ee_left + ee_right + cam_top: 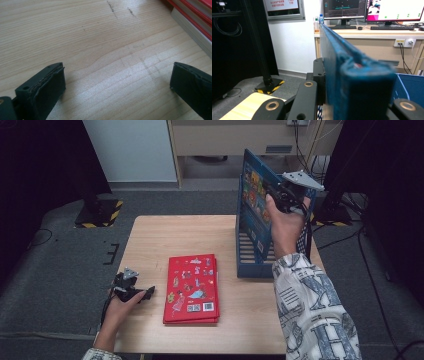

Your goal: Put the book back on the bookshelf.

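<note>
Jaws of the left gripper (pixel 148 293) spread wide, nothing between them — resting low on the desk (pixel 150 235) near its front left corner, just left of the red book stack (pixel 192 289) and apart from it. From the left gripper view, bare wood grain between the two black pads (pixel 50 85), and the stack's red-and-white edges (pixel 192 22) at the upper right corner. Lying flat mid-desk, red cover up, with small cartoon stickers and a label near the front edge.

Further right, a blue rack (pixel 250 255) standing upright on the right part of the desk, slatted floor visible inside. Above it, jaws of the right gripper (pixel 272 190) clamped tight on a blue book (pixel 254 200) — held upright, slightly tilted, lower edge down inside the rack, picture cover facing left. Right hand (pixel 285 227) raised over the rack, patterned sleeve (pixel 312 310) trailing toward the front edge. From the right gripper view, the blue book (pixel 352 75) seen edge-on, running straight away from the camera, with one black jaw pressed against its left face; rack wall (pixel 409 87) just visible at the right.
</note>
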The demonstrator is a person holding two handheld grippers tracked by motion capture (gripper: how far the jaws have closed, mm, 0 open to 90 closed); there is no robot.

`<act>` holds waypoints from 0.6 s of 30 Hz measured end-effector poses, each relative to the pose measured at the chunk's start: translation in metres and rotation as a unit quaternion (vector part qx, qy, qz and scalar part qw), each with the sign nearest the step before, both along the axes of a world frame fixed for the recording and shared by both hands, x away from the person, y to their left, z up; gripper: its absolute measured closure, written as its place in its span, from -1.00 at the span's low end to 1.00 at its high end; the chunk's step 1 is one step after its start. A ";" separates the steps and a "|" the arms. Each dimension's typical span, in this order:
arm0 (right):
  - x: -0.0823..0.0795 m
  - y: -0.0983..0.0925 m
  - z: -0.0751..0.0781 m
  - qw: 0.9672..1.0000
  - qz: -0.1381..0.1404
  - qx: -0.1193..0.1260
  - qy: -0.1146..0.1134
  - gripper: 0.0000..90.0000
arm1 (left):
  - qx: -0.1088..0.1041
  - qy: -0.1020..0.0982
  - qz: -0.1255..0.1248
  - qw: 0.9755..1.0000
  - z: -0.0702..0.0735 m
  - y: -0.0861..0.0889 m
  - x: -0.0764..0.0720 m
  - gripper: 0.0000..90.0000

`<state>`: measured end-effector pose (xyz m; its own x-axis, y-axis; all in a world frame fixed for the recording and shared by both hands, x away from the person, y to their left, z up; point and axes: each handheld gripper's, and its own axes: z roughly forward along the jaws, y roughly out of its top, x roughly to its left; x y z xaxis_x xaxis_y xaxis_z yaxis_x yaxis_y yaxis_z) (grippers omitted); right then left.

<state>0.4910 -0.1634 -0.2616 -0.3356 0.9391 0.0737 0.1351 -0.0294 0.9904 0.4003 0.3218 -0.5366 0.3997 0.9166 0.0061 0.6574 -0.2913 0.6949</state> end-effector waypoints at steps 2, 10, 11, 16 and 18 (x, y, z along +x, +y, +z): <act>0.002 0.002 -0.001 1.000 -0.003 0.001 0.001 0.82 | 0.000 0.000 0.000 1.000 0.000 0.000 0.000 -1.00; 0.007 0.005 -0.011 1.000 -0.020 0.013 -0.002 0.82 | -0.001 0.000 -0.001 1.000 0.000 0.000 0.001 -1.00; 0.008 0.005 -0.013 1.000 -0.023 0.015 -0.003 0.82 | -0.001 0.000 -0.002 1.000 0.000 0.000 0.001 -1.00; 0.011 0.006 -0.021 0.999 -0.028 0.018 -0.001 0.82 | -0.002 0.000 -0.001 1.000 0.000 -0.001 0.001 -1.00; 0.011 0.007 -0.024 0.999 -0.029 0.016 0.000 0.82 | -0.002 0.001 -0.001 1.000 0.000 -0.001 0.001 -1.00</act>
